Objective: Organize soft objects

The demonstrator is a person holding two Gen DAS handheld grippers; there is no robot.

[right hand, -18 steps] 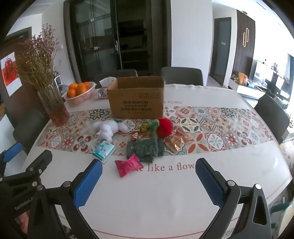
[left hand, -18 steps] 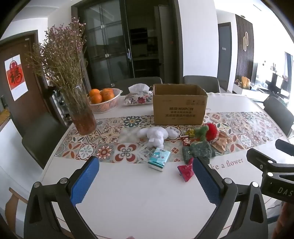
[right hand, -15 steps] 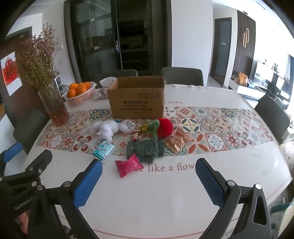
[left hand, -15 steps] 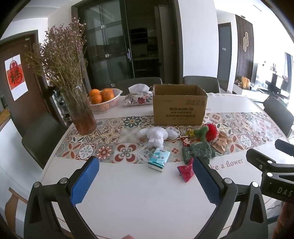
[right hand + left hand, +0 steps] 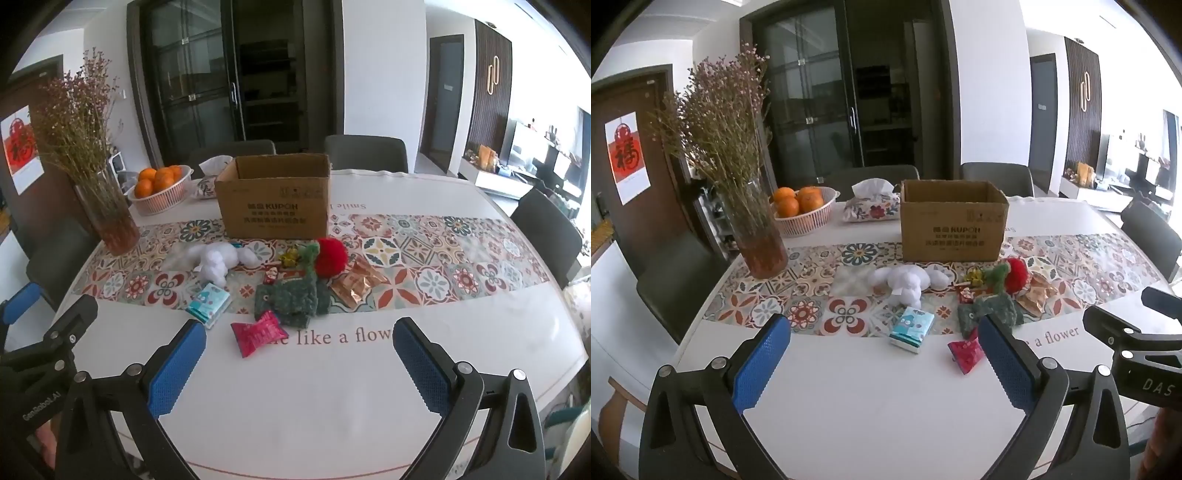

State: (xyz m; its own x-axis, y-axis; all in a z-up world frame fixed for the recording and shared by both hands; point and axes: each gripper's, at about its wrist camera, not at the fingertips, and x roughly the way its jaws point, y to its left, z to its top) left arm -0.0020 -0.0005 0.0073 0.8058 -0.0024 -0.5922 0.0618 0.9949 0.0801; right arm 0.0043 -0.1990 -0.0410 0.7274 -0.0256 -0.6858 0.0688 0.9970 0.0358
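A white plush toy, a green knitted toy and a red pompom lie on the patterned runner in front of an open cardboard box. A blue tissue pack, a red packet and a brown foil packet lie among them. My left gripper and right gripper are both open and empty, held above the near white part of the table, short of the objects.
A glass vase of dried flowers stands at the left. A basket of oranges and a tissue box sit behind. Grey chairs surround the table.
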